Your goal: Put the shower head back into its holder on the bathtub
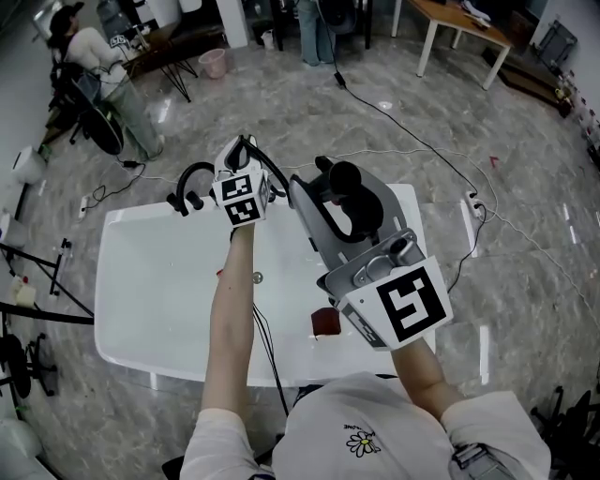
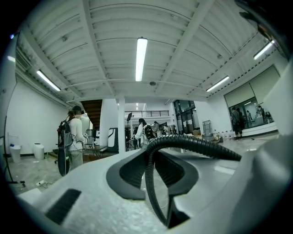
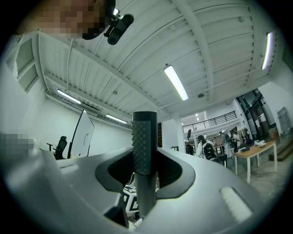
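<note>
The white bathtub [image 1: 150, 281] lies below me in the head view. My left gripper [image 1: 242, 155] is raised over its far rim and shut on the black ribbed hose [image 1: 190, 172], which loops down to the left. In the left gripper view the hose [image 2: 192, 144] runs between the pads of that gripper [image 2: 153, 183]. My right gripper [image 1: 345, 208] is held high to the right, shut on the black shower head [image 1: 345, 180]. Its knobbed handle [image 3: 144, 151] stands upright between the right gripper's [image 3: 145, 185] jaws. I cannot make out the holder.
A small red object [image 1: 326, 322] lies inside the tub near its front rim. Cables [image 1: 412, 141] and a power strip [image 1: 473, 202] lie on the marble floor beyond. A person [image 1: 103, 66] works at the far left, by a pink bucket [image 1: 213, 62]. A wooden table [image 1: 464, 28] stands far right.
</note>
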Tool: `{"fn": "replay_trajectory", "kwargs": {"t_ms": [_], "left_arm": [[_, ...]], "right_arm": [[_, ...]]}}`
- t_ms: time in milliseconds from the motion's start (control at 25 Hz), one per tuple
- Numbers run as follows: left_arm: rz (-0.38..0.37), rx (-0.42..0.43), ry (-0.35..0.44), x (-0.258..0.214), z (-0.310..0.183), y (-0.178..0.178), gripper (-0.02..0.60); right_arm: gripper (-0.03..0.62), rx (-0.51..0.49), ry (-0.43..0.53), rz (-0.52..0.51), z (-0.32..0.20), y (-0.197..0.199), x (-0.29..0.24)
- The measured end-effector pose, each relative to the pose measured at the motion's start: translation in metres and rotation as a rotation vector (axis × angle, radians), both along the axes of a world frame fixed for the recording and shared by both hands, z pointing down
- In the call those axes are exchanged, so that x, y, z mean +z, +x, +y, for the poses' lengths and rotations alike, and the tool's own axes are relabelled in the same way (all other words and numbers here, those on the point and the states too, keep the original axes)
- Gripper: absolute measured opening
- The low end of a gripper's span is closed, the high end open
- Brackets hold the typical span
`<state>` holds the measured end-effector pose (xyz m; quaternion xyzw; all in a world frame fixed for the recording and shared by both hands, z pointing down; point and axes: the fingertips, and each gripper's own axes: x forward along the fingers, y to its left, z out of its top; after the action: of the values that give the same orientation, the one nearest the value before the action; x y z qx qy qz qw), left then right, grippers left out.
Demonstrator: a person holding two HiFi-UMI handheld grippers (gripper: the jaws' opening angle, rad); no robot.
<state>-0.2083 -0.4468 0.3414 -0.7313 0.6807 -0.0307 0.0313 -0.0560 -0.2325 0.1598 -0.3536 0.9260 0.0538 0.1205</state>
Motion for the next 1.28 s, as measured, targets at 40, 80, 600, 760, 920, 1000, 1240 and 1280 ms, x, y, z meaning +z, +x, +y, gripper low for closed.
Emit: {"fn": "replay_trajectory", "kwargs": {"t_ms": [40,80,600,760,920,1000,1240,1280], "left_arm": [[-0.004,0.002,0.001,-0.001,-0.001,0.001,0.063],[-0.015,0.006,-0.003,0.000,-0.001,0.002,0.063],[0.030,0.033,-0.321,0.166,0.026,0.017,0.160],[0.077,0.024,-0.424,0.228,0.056,0.022,0.176],[0.123,0.014,-0.500,0.265,0.071,0.019,0.183],[0.126,0.014,-0.517,0.274,0.073,0.017,0.192],[0.101,0.063,-0.569,0.301,0.088,0.032,0.193],[0.104,0.068,-0.578,0.305,0.089,0.033,0.192]], "right_arm": [[0.130,0.000,-0.007,0.000,-0.002,0.000,0.001],[0.130,0.000,-0.013,0.001,-0.004,0.000,0.003],[0.130,0.037,-0.109,0.048,-0.037,-0.003,0.051],[0.130,0.046,-0.127,0.060,-0.045,-0.005,0.062],[0.130,0.040,-0.151,0.051,-0.052,-0.008,0.071],[0.130,0.040,-0.152,0.058,-0.055,-0.012,0.075],[0.130,0.068,-0.125,0.014,-0.064,-0.009,0.068],[0.130,0.068,-0.120,0.002,-0.064,-0.007,0.063]]}}
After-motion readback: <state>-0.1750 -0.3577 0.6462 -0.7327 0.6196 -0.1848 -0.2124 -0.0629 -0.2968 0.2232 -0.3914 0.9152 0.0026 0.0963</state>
